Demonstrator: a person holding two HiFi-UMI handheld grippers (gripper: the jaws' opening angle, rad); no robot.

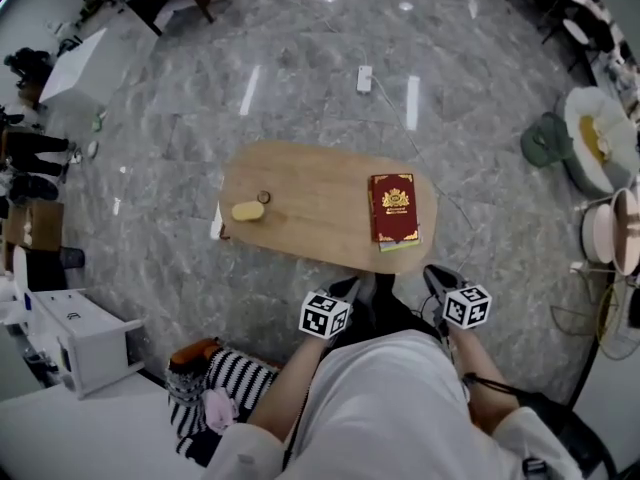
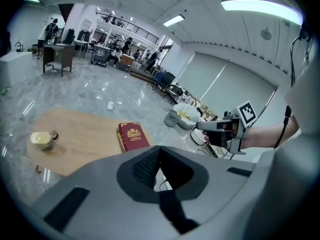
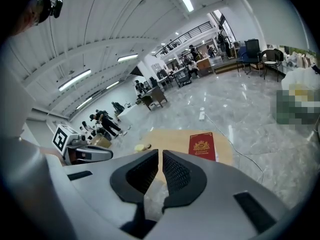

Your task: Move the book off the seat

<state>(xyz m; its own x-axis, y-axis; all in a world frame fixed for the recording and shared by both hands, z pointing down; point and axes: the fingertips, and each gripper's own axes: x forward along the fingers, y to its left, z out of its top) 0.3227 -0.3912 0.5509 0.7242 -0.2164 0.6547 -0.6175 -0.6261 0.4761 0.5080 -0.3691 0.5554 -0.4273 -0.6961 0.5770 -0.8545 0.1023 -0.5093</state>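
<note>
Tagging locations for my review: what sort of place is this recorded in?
Probably a large open lab or workshop hall: polished grey stone floor, ceiling strip lights, a railed mezzanine, and desks with people far off. A low wooden table bearing a red book stands mid-floor.

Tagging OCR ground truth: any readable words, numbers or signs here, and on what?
No text is readable.
Red book: gold emblem and print below it, too small to read.
Marker cubes: black-and-white square patterns, no letters.
White box: small dark mark, too small to read.
</note>
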